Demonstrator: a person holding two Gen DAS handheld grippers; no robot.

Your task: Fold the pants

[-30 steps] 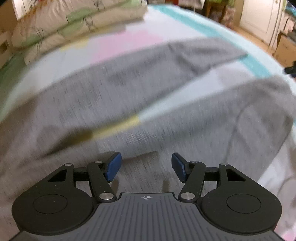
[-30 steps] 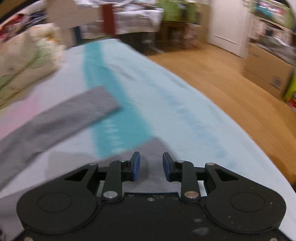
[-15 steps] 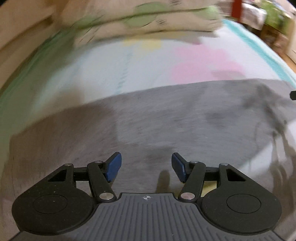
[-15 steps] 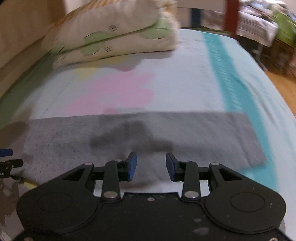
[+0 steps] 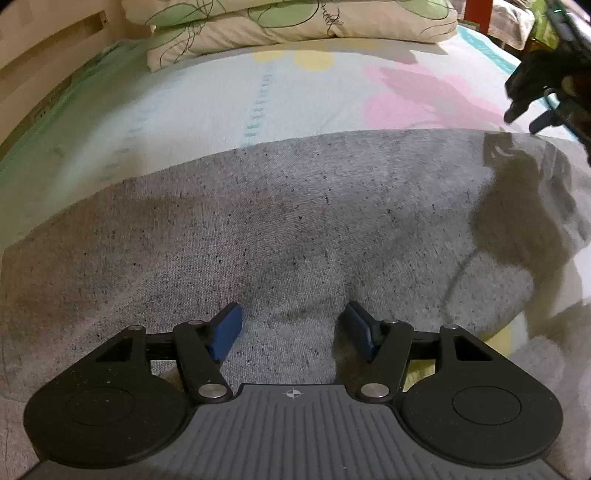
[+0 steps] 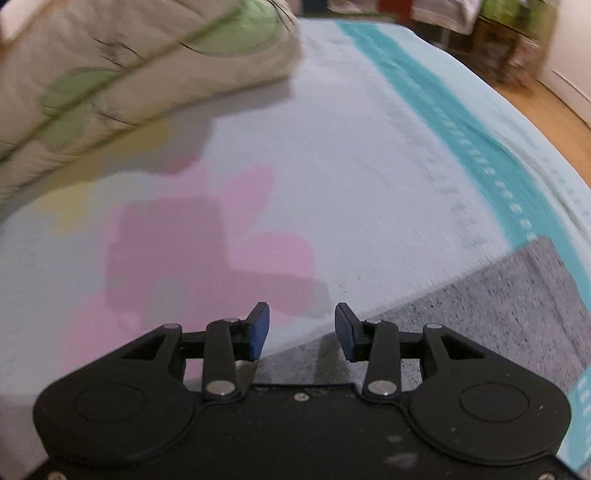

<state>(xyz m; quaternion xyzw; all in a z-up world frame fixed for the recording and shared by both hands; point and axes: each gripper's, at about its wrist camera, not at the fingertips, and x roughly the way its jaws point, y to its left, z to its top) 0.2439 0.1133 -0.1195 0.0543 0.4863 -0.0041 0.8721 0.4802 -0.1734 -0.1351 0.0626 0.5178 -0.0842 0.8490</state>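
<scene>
Grey pants (image 5: 295, 229) lay flat for folding; L gripper (image 5: 291, 325) opening, empty; R gripper (image 6: 301, 328) at 2 o'clock, opening, empty.

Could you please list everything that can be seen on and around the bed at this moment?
pants: one, grey, spread flat on the bed
bed sheet: one, pale blue with pink and yellow patches and a teal stripe, under the pants
quilt: one, cream with green print, folded at the far end
floor: wooden, beside the bed
left gripper: black with blue pads, over the pants, jaws opening, nothing between them
right gripper: same colours, at the pants' far edge, jaws opening, empty
</scene>
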